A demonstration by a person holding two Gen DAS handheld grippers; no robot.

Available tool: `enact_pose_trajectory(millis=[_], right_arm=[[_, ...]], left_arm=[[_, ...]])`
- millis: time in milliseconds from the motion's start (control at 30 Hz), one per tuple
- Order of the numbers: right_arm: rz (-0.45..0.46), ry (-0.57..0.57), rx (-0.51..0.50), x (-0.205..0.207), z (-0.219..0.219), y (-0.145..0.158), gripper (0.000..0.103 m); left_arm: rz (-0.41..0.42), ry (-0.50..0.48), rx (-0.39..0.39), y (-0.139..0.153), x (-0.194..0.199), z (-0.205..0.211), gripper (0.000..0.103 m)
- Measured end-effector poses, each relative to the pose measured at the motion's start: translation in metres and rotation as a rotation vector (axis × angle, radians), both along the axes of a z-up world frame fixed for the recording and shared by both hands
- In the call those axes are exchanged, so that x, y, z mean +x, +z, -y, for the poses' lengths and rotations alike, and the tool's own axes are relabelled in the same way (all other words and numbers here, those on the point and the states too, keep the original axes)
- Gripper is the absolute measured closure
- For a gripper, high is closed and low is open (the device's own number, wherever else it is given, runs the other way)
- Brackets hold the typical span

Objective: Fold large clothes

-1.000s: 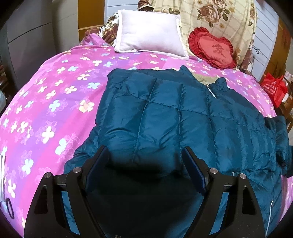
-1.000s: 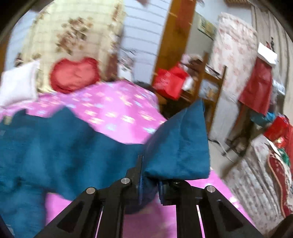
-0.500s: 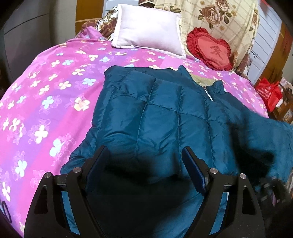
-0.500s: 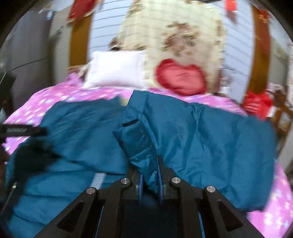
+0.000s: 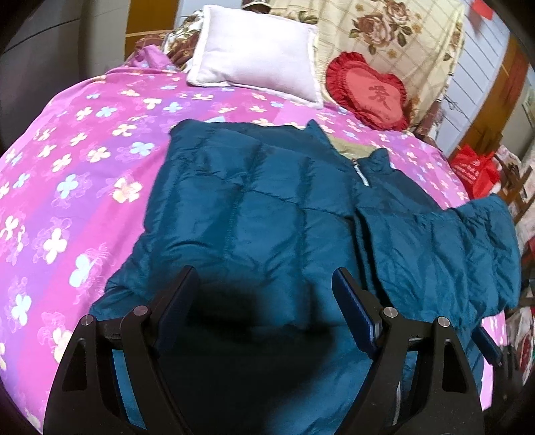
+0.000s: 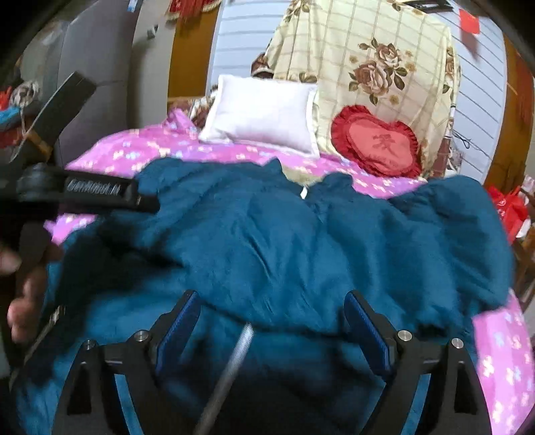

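Observation:
A teal quilted down jacket (image 5: 254, 214) lies front up on the pink flowered bedspread (image 5: 67, 160), collar toward the pillows. Its right sleeve (image 5: 444, 247) is folded inward over the body. My left gripper (image 5: 264, 277) hovers open over the lower part of the jacket, nothing between its fingers. In the right wrist view the jacket (image 6: 267, 234) fills the middle, with the folded sleeve (image 6: 418, 241) on the right and a silver zip (image 6: 234, 354) below. My right gripper (image 6: 271, 301) is over the zip; its jaws are opening, and no cloth is pressed by the blue pads.
A white pillow (image 5: 257, 53), a red heart cushion (image 5: 371, 90) and a rose-print quilt (image 5: 384, 30) sit at the bed's head. A red bag (image 5: 474, 167) and furniture stand off the right edge. A hand (image 6: 23, 294) with the left tool shows at left.
The right gripper swung from the bed's right side to the middle, carrying the sleeve over the jacket's body, then opened and let it go. The left gripper stayed open in place.

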State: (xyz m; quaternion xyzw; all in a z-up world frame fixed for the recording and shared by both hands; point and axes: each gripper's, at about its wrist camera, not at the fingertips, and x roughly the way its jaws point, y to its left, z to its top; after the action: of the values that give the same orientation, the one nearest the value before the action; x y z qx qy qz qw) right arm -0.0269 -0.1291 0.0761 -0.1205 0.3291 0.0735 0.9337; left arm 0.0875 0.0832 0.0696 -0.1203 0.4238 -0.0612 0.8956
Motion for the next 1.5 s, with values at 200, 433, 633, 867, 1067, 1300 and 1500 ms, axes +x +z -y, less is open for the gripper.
enact_pose_trajectory(millis=[200,433,633,867,1067,1300,1500], right_arm=[[0.031,-0.219,-0.201,-0.024,0.048,-0.01,0.006],[-0.136,-0.353,0.032,-0.015,0.115,-0.025,0.006],[-0.156,-0.389,0.099,-0.022,0.133,-0.022,0.006],[-0.192,-0.44,0.189,-0.016,0.147,-0.025,0.006],[-0.229,-0.479,0.242,-0.013,0.16,-0.033,0.006],[-0.252,-0.485,0.246,-0.011,0.16,-0.039,0.005],[-0.257,-0.485,0.257,-0.012,0.16,-0.041,0.005]], left_arm=[[0.004,-0.156,-0.127,-0.004,-0.005,0.025,0.021],[-0.035,-0.291,-0.169,-0.022,0.0,0.071,0.021],[-0.008,-0.309,-0.162,-0.025,-0.005,0.079,0.092],[0.079,-0.266,-0.121,0.001,-0.024,0.069,0.094],[0.069,-0.096,-0.139,0.003,-0.011,0.026,0.095],[0.086,0.035,-0.192,0.01,-0.002,-0.029,0.096],[0.042,0.07,-0.164,0.003,0.004,-0.036,0.096]])
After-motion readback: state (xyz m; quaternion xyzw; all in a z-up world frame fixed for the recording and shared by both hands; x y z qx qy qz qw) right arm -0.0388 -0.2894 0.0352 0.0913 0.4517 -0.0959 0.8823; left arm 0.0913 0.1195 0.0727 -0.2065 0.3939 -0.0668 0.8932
